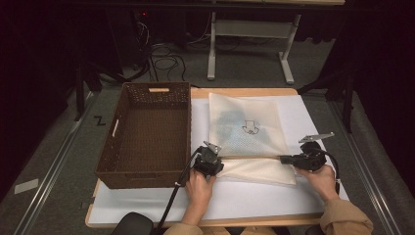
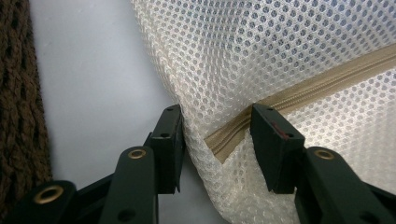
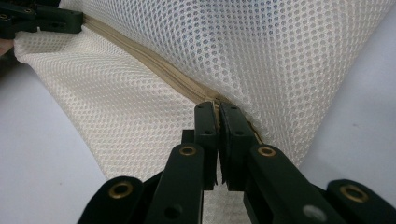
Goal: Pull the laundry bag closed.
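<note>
Lying across the white table cover: brown woven basket at left, mesh laundry bag just right of it, centre of table, a darker item showing faintly through the mesh.

Bag lying flat w/ its near edge folded; tan zipper running left–right along the near part, so long axis of the zip crossing the table side to side, bag body stretching toward the far edge.

Left gripper sitting at the zip's left end, jaws parted w/ mesh corner and zipper end between them, not yet clamped — released, as far as the left gripper view tells.

Right gripper at the zip's right end, jaws clenched together; prob. pinching the slider/pull, though the pull itself is hidden between the pads.

Step in hand, by the look: working the zipper along.
- Closing the left jaws on fabric beside the teeth, not on the teeth.
- Keeping zip taut, straight.
- Pulling along the zip line, low to the table, no twisting.
- Watching for mesh snagging in the slider.
</note>
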